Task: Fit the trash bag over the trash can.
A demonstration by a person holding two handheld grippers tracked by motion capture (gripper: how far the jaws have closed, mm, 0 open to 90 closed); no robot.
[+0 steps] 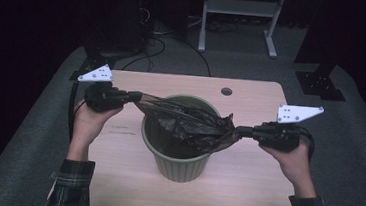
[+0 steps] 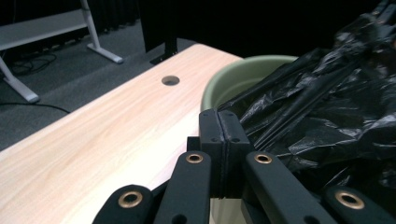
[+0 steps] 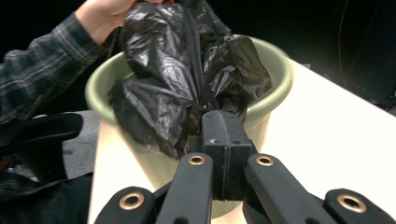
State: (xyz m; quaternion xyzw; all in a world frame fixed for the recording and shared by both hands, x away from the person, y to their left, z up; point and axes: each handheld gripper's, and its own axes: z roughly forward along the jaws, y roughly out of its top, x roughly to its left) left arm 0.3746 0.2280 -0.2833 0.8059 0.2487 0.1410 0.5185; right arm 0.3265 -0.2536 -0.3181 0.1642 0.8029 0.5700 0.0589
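Note:
A green plastic bin (image 1: 180,163) stands in the middle of the wooden table (image 1: 129,178). A black plastic bag (image 1: 189,121) is stretched across its mouth between my two grippers. My left gripper (image 1: 137,97) is shut on the bag's left edge, just outside the bin's left rim. My right gripper (image 1: 241,131) is shut on the bag's right edge, past the right rim. In the left gripper view the pads (image 2: 219,126) pinch the bag (image 2: 327,107) beside the bin (image 2: 233,77). In the right gripper view the closed pads (image 3: 222,128) hold the bag (image 3: 177,79) over the bin (image 3: 271,84).
A round cable hole (image 1: 226,92) sits near the table's far edge. Beyond the table are grey carpet, cables and a white desk frame (image 1: 238,17). A dark stand base (image 1: 318,84) stands at the far right. The person's plaid sleeve (image 3: 42,70) appears behind the bin.

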